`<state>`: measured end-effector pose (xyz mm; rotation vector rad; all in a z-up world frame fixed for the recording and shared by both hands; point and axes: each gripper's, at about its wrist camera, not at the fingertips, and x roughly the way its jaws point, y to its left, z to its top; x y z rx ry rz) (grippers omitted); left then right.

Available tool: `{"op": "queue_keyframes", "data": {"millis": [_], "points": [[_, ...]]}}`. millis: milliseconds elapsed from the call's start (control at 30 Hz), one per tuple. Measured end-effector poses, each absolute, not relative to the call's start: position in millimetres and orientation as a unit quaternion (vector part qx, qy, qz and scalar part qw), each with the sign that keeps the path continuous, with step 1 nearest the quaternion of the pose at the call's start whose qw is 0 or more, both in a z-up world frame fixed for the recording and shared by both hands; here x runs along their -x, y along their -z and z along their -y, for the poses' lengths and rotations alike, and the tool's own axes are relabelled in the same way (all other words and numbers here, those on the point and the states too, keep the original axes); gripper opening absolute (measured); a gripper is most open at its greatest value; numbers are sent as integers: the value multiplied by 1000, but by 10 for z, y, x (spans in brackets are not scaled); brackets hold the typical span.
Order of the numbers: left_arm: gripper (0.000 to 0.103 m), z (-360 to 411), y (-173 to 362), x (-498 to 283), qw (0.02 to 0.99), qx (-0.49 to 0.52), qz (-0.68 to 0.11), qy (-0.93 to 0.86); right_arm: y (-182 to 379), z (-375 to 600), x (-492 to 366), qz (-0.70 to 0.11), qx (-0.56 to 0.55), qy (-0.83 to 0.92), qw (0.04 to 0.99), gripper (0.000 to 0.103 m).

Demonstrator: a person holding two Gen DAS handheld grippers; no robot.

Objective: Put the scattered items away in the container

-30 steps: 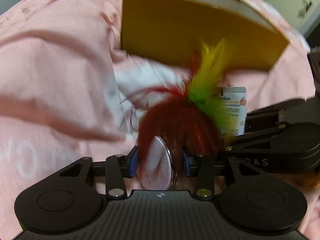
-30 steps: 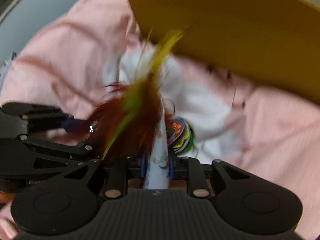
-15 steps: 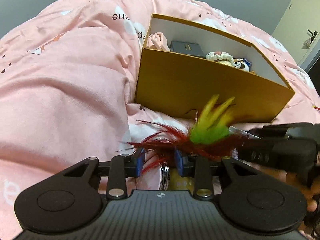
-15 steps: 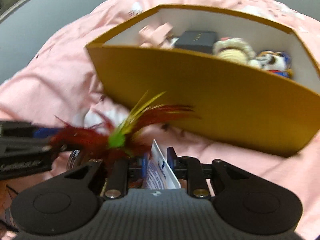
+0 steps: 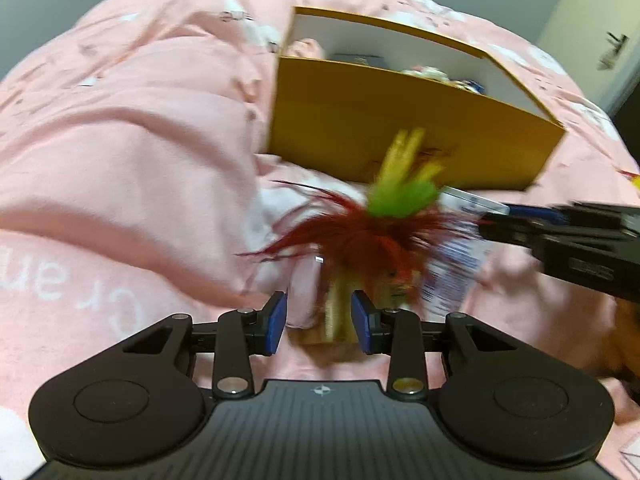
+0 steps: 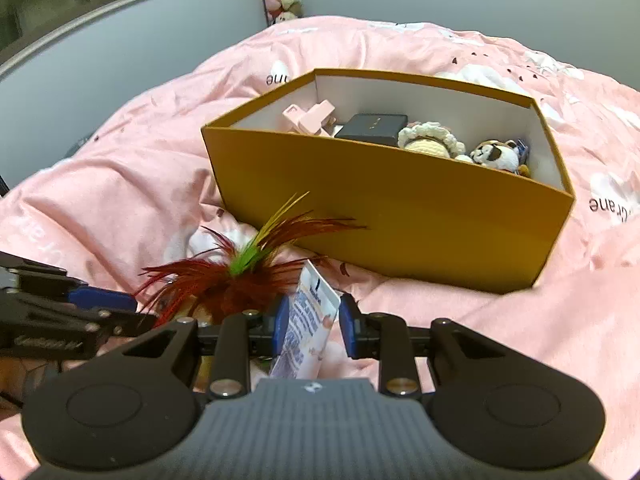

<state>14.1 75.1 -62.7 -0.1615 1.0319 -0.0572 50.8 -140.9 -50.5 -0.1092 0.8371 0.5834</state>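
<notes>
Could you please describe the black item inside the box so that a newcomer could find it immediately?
On the pink bedspread sits an open mustard-yellow box. Inside it, the small black case lies between the pink clip and the crocheted doll. It is the only dark, flat, rectangular item there.

Box top: the box (image 6: pixel 384 208) stood open, far side; toys (image 6: pixel 430 142) filled its floor.
Near wall: it rose between the grippers and the opening.
Left: a quilt (image 5: pixel 132 136) ridge crowded the box.
</notes>
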Motion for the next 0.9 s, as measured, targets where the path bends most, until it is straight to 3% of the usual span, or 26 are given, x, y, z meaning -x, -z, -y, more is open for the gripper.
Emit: {"op": "queue_keyframes", "data": {"millis": [267,633,900], "points": [[41,-644,734,-193,868,39,-494,20,602,1228,-374,-422,71,-342,837,32],[40,-746,718,-182,877,42,-478,-21,331,1154,-149,-349,99,-388,847,32],[40,-779,797,-255,874,67,-480,-4,449,959,-110,-389,124,-431,805,31]]}}
